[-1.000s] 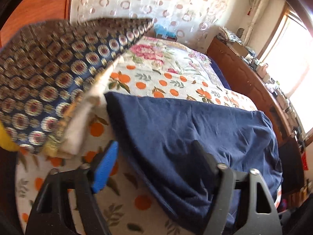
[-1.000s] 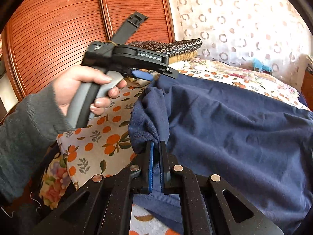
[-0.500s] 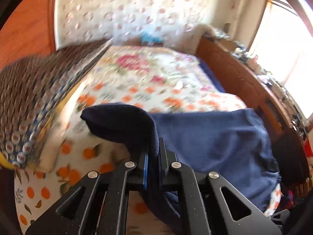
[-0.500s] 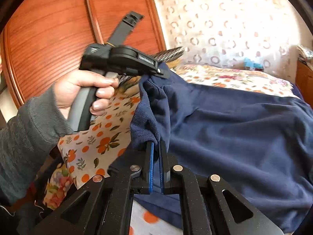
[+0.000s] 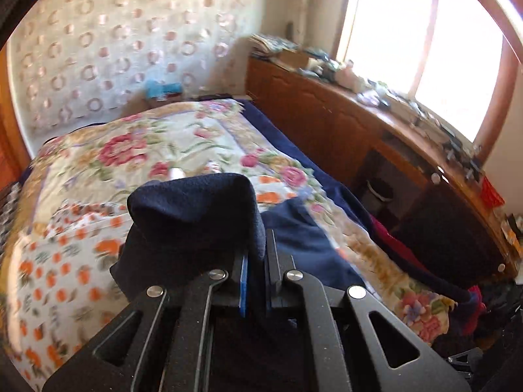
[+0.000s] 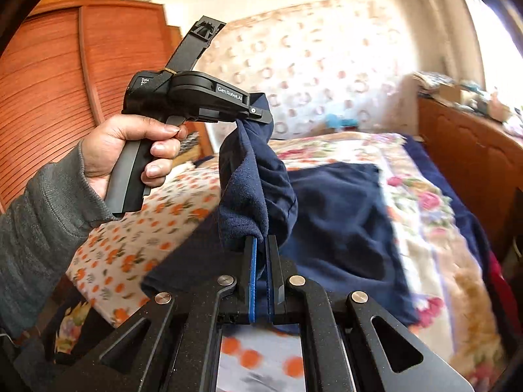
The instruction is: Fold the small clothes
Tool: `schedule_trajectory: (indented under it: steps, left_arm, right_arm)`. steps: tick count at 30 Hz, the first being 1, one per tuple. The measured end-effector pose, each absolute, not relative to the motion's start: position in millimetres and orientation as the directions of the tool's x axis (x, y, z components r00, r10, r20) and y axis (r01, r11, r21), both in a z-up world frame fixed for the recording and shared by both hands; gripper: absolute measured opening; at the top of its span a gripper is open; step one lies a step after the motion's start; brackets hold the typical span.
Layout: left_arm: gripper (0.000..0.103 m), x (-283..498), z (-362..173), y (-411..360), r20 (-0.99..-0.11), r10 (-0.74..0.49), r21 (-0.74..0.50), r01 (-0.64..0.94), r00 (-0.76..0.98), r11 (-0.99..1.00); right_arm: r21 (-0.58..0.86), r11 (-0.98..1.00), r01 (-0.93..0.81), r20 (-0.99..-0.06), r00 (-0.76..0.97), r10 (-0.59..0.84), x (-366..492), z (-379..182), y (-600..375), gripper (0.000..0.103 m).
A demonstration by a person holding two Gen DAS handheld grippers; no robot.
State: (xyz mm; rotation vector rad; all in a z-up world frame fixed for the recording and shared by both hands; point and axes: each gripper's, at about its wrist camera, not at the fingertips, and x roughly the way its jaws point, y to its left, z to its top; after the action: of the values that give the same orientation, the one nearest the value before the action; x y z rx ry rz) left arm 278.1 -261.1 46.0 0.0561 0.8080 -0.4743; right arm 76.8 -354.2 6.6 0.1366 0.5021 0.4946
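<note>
With both tongs, left [image 5: 256, 271] and right [image 6: 260, 261], clamped on the cloth [image 6: 333, 215], I should carry its edge level toward 12 o'clock over the bed [image 5: 183, 140].

Pretty clearly someone's bedroom at home: there's a bed [image 5: 183, 143] with a flowery quilt and an orange-print sheet [image 6: 130, 248] on it, plus a curtain [image 5: 108, 42] with a ring pattern hanging behind. A long wooden dresser [image 5: 376, 137] runs under a sunny window [image 5: 425, 39], its top cluttered with small stuff, and a slatted wooden wardrobe [image 6: 49, 91] stands by the bed.
</note>
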Motion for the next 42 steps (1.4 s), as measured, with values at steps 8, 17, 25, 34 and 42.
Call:
schedule_trajectory:
  steps: [8,17,25,34,42]
  left_arm:
    - [0.009,279,32,-318,-0.742,-0.379,-0.097,0.471,0.553,0.877]
    - [0.068,254,38,-302,-0.721,-0.402,-0.079,0.510,0.565,0.856]
    - [0.068,215,10,-238,-0.741,-0.349,-0.057,0.463,0.574,0.884]
    - [0.068,183,-34,-195,-0.779,-0.326,-0.101,0.407,0.535,0.908]
    - [0.068,170,-57,-192,-0.800,-0.327,-0.123,0.396,0.504,0.910]
  right_arm:
    - [0.252,0.920,-0.300,-0.484,0.784,0.388,73,-10,-379,0.004]
    - [0.187,0.964,-0.191,-0.561,0.784,0.264,76,-20,-382,0.004]
    - [0.249,0.952,-0.178,-0.552,0.782,0.290,81,-13,-393,0.022]
    - [0.278,0.941,-0.193,-0.546,0.774,0.320,120,-9,-394,0.054]
    - [0.202,0.955,-0.217,-0.605,0.739,0.296,156,-18,-375,0.054]
